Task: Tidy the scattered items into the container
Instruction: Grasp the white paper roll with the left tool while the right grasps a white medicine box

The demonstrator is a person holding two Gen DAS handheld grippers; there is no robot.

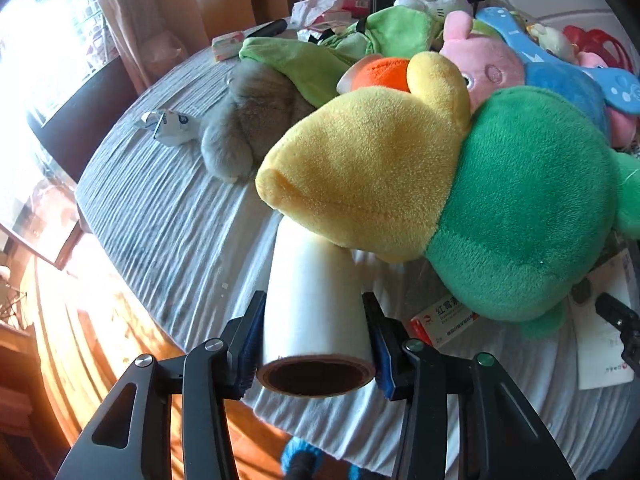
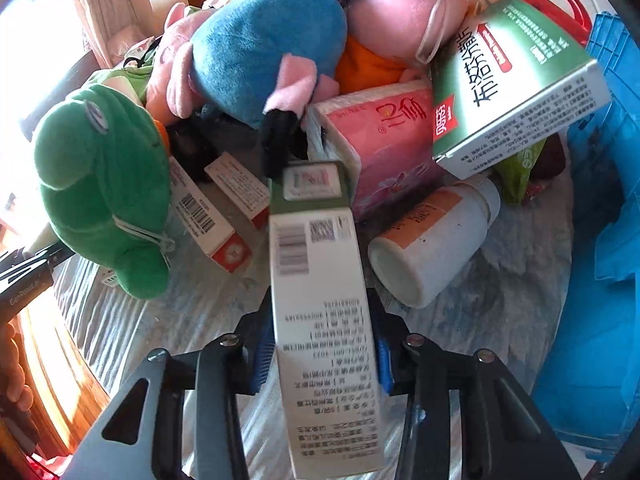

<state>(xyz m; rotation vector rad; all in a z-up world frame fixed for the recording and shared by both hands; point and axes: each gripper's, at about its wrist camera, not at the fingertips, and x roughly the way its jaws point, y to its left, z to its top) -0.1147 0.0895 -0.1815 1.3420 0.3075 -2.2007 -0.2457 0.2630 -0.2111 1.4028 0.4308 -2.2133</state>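
My left gripper is shut on a white roll with a brown core, held just above the grey cloth beside a green and yellow plush toy. My right gripper is shut on a long white and green medicine box, lifted above the cloth. A blue crate stands at the right in the right wrist view. Ahead of the right gripper lie a white pill bottle, a pink tissue pack, a larger green and white box and small red and white boxes.
A heap of plush toys covers the back: blue and pink pig, green frog, grey furry toy. A crumpled white packet lies at left. The table edge drops to an orange wooden floor. A red basket is at the far right.
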